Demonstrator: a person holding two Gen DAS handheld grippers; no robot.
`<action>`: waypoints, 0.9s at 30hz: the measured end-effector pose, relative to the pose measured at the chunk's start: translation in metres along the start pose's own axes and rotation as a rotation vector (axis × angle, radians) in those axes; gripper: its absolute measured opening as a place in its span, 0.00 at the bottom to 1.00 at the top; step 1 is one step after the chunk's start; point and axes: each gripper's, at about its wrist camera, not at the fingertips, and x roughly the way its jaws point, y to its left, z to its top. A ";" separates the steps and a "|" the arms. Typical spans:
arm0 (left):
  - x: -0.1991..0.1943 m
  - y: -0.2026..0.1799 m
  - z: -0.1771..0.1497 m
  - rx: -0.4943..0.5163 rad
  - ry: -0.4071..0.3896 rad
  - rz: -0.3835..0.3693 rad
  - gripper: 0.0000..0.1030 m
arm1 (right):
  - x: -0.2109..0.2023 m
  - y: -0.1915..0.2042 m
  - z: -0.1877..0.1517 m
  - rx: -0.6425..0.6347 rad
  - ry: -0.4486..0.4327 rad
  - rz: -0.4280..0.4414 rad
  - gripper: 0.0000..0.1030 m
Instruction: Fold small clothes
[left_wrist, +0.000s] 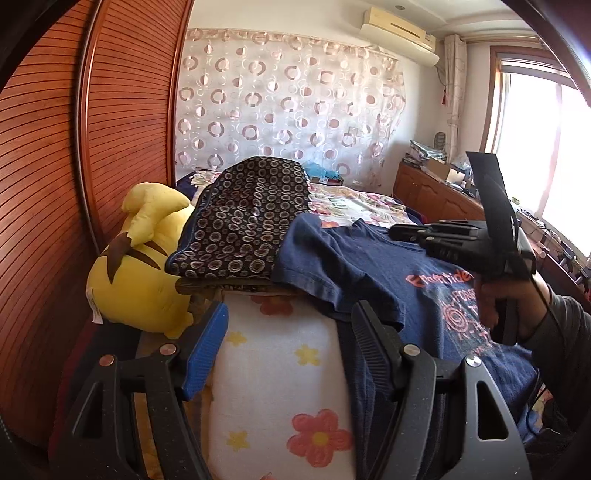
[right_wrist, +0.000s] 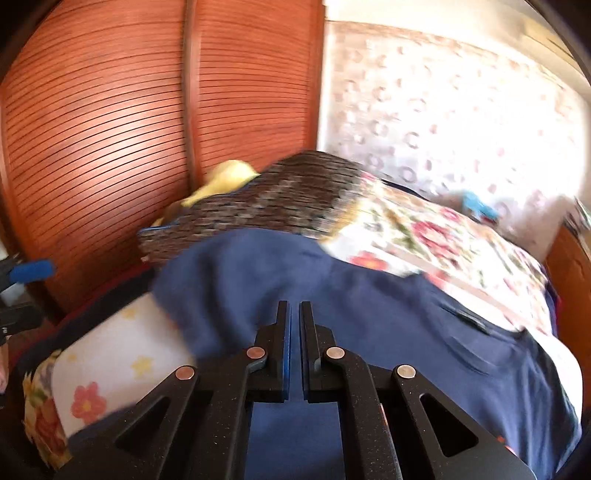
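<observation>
The soft, light navy T-shirt (left_wrist: 373, 266) on the bed (left_wrist: 273, 354) is best pinched at its sleeve hem, near which the left gripper (left_wrist: 290, 347) is held wide open and empty, while the right gripper (right_wrist: 294, 314) is nearly closed on nothing.

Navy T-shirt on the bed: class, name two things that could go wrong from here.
The navy T-shirt overlaps the patterned folded cloth, so pulling it may drag that cloth along. The right claw looks nearly shut with nothing visibly between its fingers; its view is blurred, so it may miss the fabric.
</observation>
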 end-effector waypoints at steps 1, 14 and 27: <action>0.001 -0.002 0.000 0.003 0.002 -0.003 0.69 | -0.001 -0.006 -0.001 0.018 0.008 -0.015 0.04; 0.008 -0.011 0.002 0.008 0.007 -0.005 0.69 | -0.002 0.045 -0.021 -0.080 0.040 0.243 0.30; 0.006 -0.003 -0.008 -0.013 0.016 -0.003 0.70 | 0.085 0.097 -0.023 -0.217 0.236 0.142 0.20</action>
